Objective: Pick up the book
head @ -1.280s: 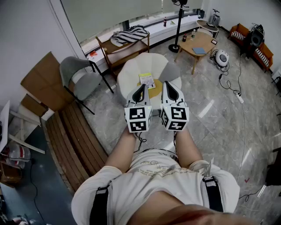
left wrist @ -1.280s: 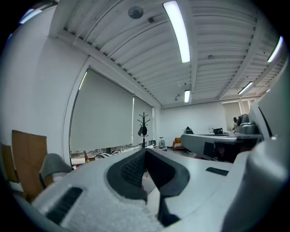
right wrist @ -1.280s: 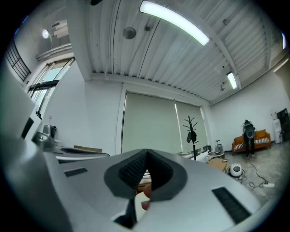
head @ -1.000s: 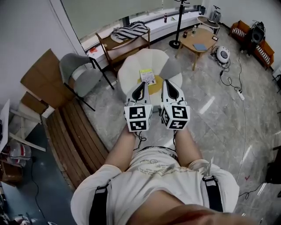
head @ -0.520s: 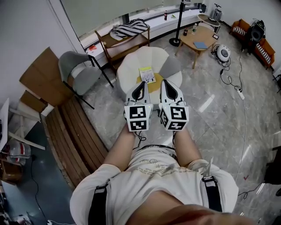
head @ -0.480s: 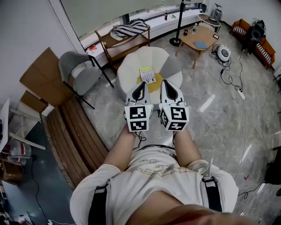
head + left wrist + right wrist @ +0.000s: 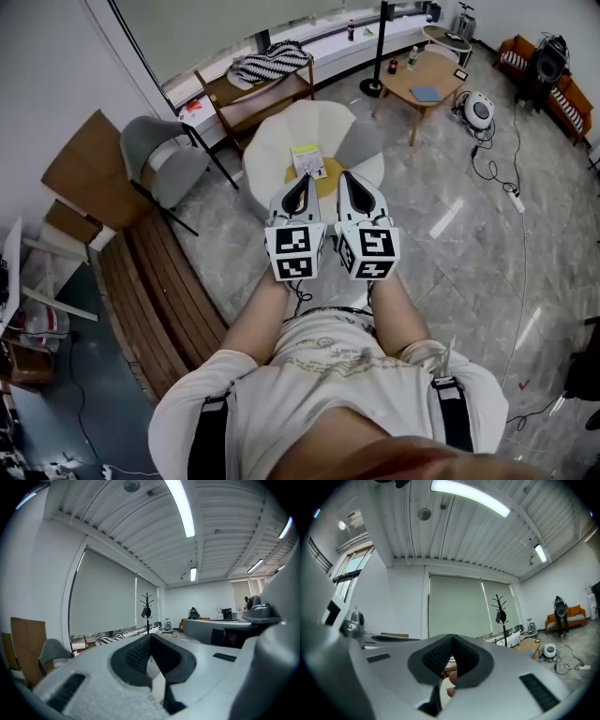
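A thin book (image 7: 307, 161) with a yellow and white cover lies flat on a white petal-shaped seat (image 7: 267, 155) with a yellow middle, in the head view. My left gripper (image 7: 302, 182) and right gripper (image 7: 344, 178) are held side by side, pointing level toward the seat, their tips just short of the book and above it. Both are shut with nothing in them. In the left gripper view the left gripper's (image 7: 150, 637) dark pads meet at the tip. The right gripper's (image 7: 451, 639) pads do the same in the right gripper view. Neither gripper view shows the book.
A grey chair (image 7: 155, 159) stands left of the seat, with cardboard (image 7: 89, 178) beside it. Behind is a wooden bench holding a striped cloth (image 7: 272, 64). A coat stand (image 7: 380, 56) and a low wooden table (image 7: 427, 80) are at the back right. Cables (image 7: 497, 178) lie on the floor.
Both grippers have moved forward together toward the seat with the book, which now lies closer to their tips. Both have stayed shut.
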